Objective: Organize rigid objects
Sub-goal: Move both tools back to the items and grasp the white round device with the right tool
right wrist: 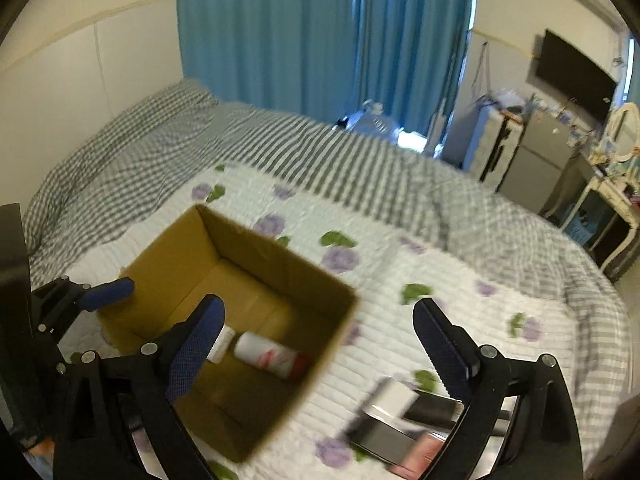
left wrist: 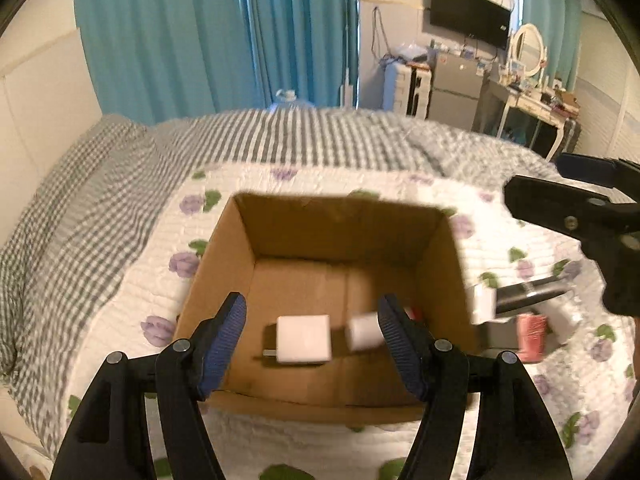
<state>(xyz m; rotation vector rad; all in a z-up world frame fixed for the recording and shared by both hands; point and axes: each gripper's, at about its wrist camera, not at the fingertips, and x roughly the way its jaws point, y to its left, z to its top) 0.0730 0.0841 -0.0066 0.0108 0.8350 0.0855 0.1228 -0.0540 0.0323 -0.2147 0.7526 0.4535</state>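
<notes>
An open cardboard box [left wrist: 344,236] sits on a floral quilt [left wrist: 132,280] spread over a bed with grey checked bedding [left wrist: 80,200]. The left gripper [left wrist: 312,344] hovers above the near rim of the box, jaws spread wide and holding nothing. Directly below it, on the box floor, lies a white charger [left wrist: 304,338] with its prongs pointing left, and just to its right a white cylinder [left wrist: 364,330] with a red end (its label shows more clearly in the right wrist view [right wrist: 266,354]). The right gripper [right wrist: 320,344] is likewise open and empty, poised over the quilt at the box's right side. Below it, outside the box, lies a small cluster: a white-and-black item [right wrist: 394,400] and a pink item [right wrist: 416,454], both blurred beyond identification. Blue curtains [left wrist: 216,32] and a wall-mounted television [left wrist: 468,14] occupy the background.
</notes>
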